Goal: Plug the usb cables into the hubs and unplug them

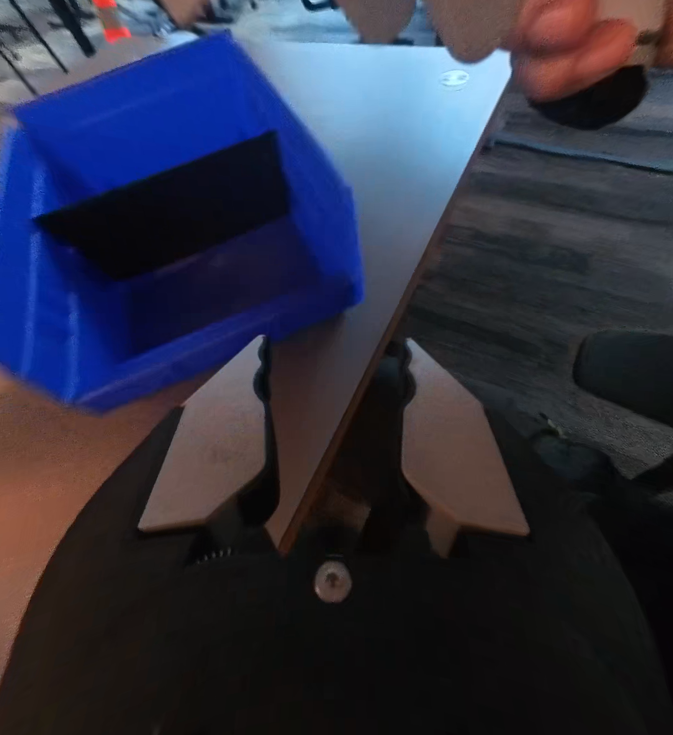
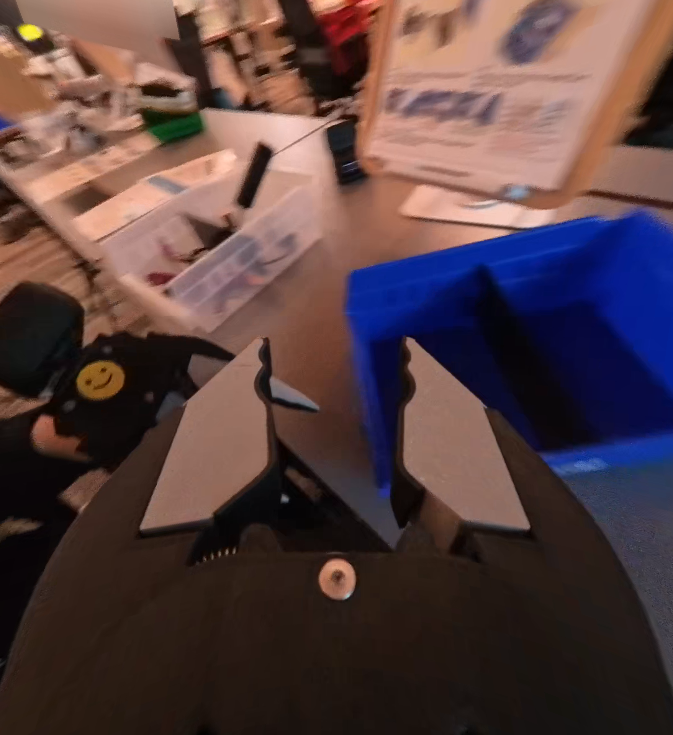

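Note:
No usb cable or hub shows clearly in either view; both are blurred by motion. My left gripper (image 1: 334,358) is open and empty, over the table's right edge, just in front of a blue plastic bin (image 1: 159,222) with a black divider inside. My right gripper (image 2: 332,354) is open and empty, beside the same blue bin (image 2: 525,350), which stands to its right. The left gripper (image 2: 100,382), black with a yellow smiley sticker, shows at the left of the right wrist view. A hand (image 1: 557,43) holding a black handle is at the top right of the left wrist view.
The brown table (image 1: 386,159) ends in an edge running diagonally; grey carpet floor (image 1: 545,258) lies beyond. A clear plastic box (image 2: 227,254) with cables and parts, a small black device (image 2: 344,155) and a wood-framed sign (image 2: 486,91) stand farther back. Tip to tip, the grippers are about 12 centimeters apart.

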A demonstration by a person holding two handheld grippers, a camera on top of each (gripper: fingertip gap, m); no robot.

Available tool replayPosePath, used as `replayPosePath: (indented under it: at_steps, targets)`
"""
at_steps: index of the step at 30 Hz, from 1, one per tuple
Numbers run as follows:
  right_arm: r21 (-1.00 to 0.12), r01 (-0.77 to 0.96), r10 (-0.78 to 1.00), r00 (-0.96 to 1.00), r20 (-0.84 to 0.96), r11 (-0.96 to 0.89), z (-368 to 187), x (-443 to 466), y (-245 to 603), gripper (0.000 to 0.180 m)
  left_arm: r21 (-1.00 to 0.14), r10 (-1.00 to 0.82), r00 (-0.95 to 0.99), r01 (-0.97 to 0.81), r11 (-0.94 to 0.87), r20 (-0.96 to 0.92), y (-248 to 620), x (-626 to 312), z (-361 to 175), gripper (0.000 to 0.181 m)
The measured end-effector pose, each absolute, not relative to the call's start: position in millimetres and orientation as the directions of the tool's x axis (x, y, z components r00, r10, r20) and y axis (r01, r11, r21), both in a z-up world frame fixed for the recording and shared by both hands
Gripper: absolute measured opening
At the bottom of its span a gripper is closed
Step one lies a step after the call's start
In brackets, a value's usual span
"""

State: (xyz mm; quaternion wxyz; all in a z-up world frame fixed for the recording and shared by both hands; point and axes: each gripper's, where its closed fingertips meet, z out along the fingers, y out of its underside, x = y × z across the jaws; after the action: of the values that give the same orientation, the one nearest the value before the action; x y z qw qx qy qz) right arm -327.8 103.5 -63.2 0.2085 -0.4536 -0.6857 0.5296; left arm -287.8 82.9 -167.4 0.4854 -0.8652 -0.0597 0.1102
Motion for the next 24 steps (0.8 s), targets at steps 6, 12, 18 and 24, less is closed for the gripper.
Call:
replayPosePath:
  at_steps: [6,12,18,24]
  targets:
    - [-0.755,0.558,0.835,-0.549,-0.025,0.344,-156,-357,43,0.073,-0.831,0.461,0.874,0.138,-0.539,-0.154,-60,-338,-183,0.062]
    - [-0.477,0.749,0.884,-0.437,0.166,0.46,-218,-354,131,0.053,-0.94,0.576,0.817,0.17,-0.295,-0.034,-122,-352,-145,0.045]
    - [-0.48,0.818,0.948,-0.274,0.159,0.317,-205,-326,218,0.068,-0.911,0.56,0.825,0.174,-0.374,-0.073,-127,-356,-158,0.049]
    - [-0.724,0.642,0.95,-0.308,0.056,0.251,-145,-332,192,0.057,-0.91,0.536,0.841,0.156,-0.383,-0.082,-117,-349,-161,0.04]
